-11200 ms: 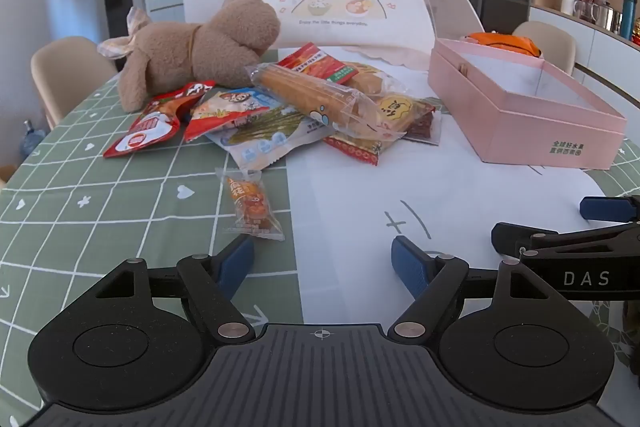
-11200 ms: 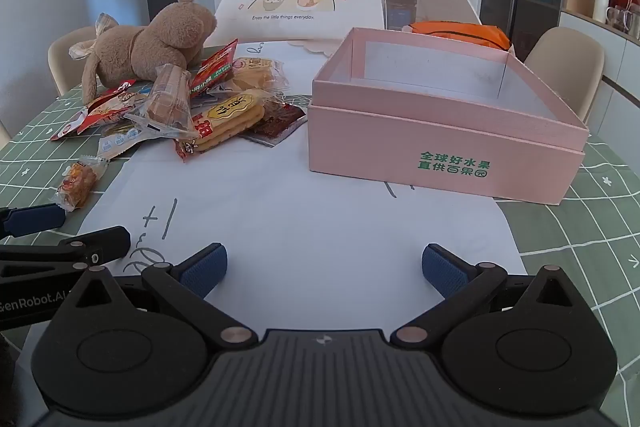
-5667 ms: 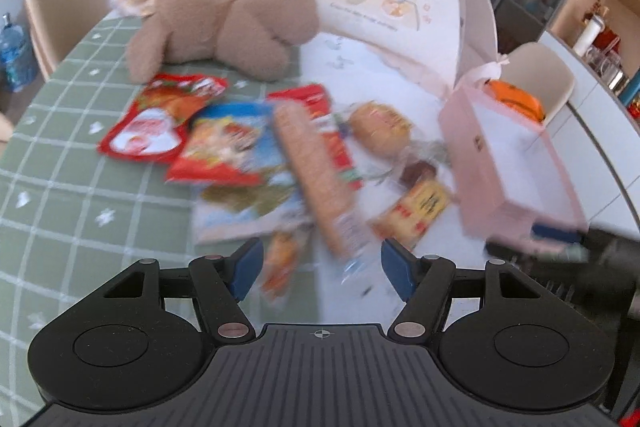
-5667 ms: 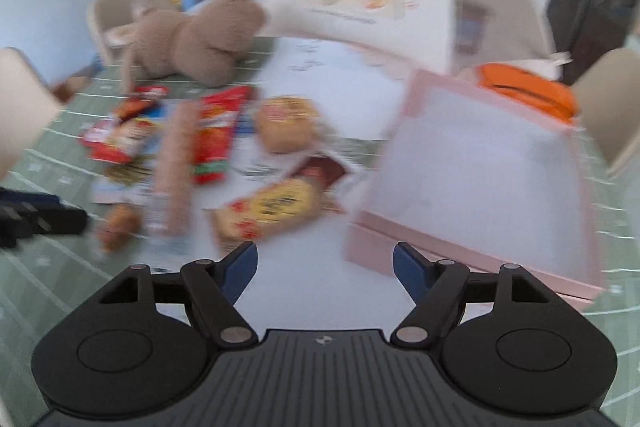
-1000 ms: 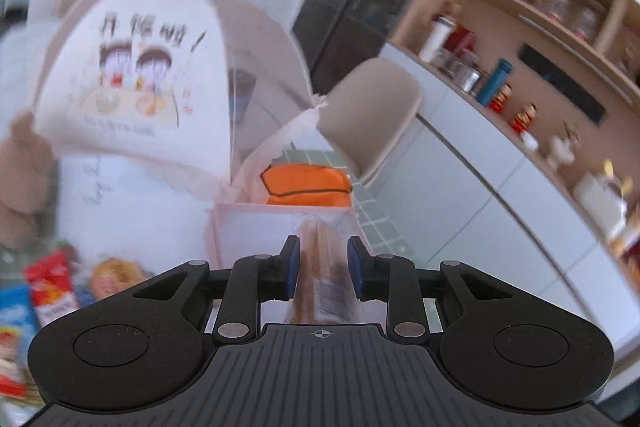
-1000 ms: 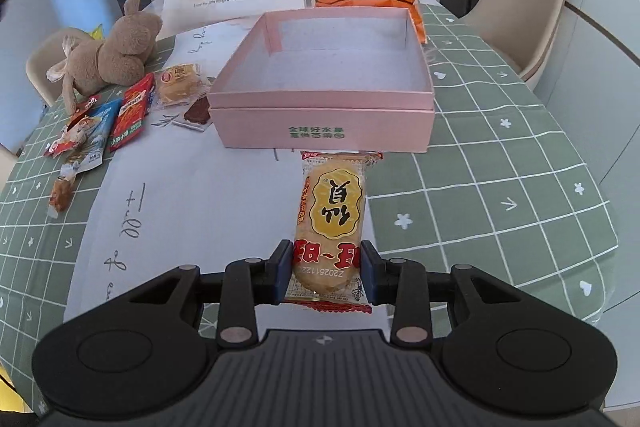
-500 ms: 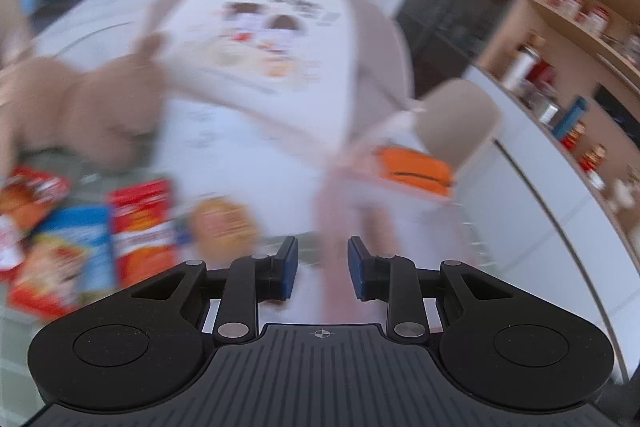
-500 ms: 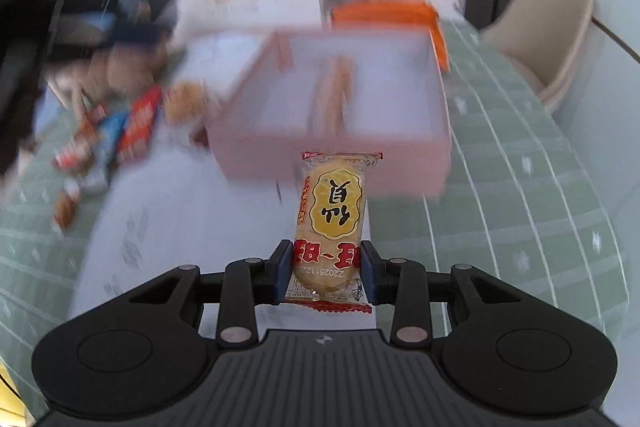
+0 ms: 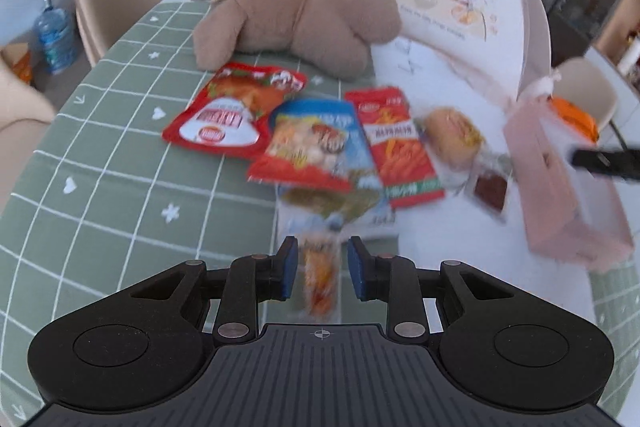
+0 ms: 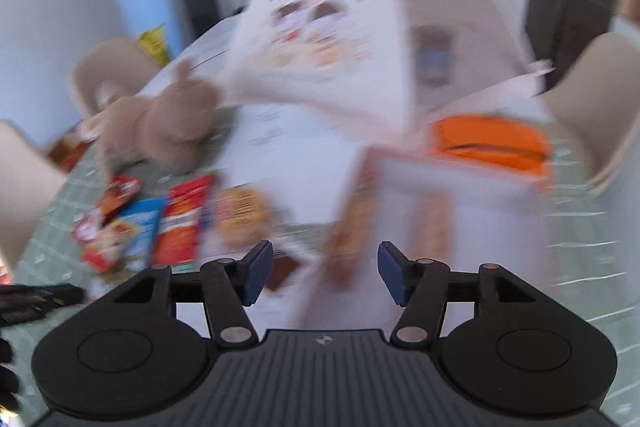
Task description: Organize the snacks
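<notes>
Left gripper jaws nearly together, nothing pinched; small orange snack packet lies on the table in line with the gap. Snack pile at 12 o'clock, plush toy behind it, pink box at 3 o'clock. Right gripper jaws just been opening, now spread, empty; two long snacks blurred inside the box.

Glossy wrappers, soft cloth, matt plastic

The snack packets ahead look like shiny foil; the plush toy beyond them is fuzzy; the checked tablecloth appears smooth.
</notes>
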